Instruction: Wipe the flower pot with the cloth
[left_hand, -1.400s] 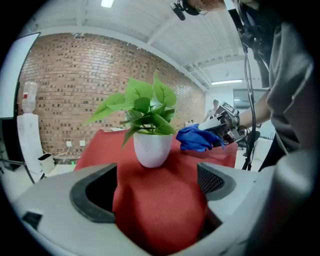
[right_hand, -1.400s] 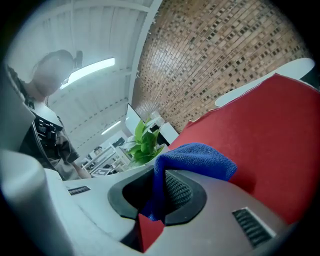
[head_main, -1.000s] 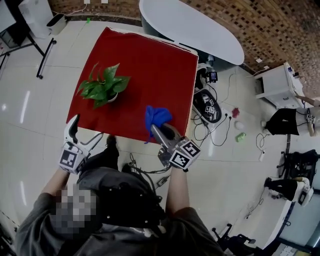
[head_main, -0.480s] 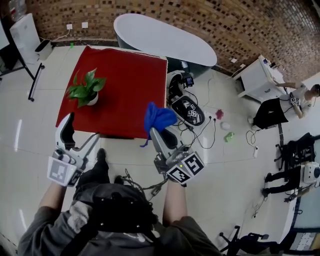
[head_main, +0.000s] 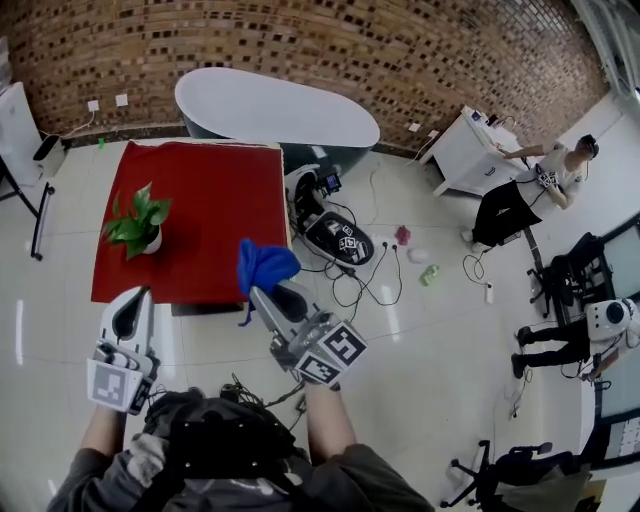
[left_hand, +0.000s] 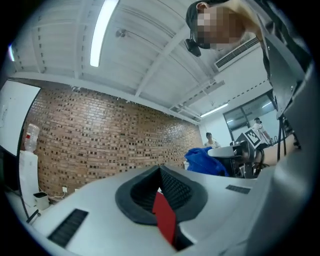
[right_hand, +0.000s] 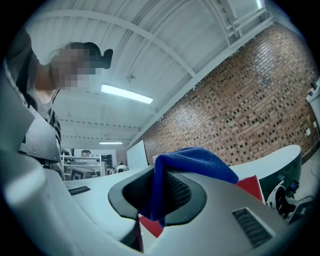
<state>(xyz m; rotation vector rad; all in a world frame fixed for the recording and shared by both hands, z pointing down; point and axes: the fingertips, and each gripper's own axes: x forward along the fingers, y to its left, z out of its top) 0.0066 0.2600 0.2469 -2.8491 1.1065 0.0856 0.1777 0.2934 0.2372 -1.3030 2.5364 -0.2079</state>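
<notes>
A grey short-sleeved top (head_main: 380, 485) is worn, and dark headgear (head_main: 225, 450) is seen at six o'clock in the head view. The left gripper (head_main: 133, 300), at eight o'clock, and the right gripper (head_main: 262, 296), just below centre, are built of pale grey moulded shells. Each is backed by a white cube printed with black square markers: the left cube (head_main: 113, 385) and the right cube (head_main: 330, 352). Thin black cables (head_main: 262, 392) are seen at six o'clock of the right gripper. In the gripper views, black ribbed pads (left_hand: 172, 187) are set within black-rimmed hollows, and a small dark slotted vent (left_hand: 70, 227) is cut into each jaw's shell.
</notes>
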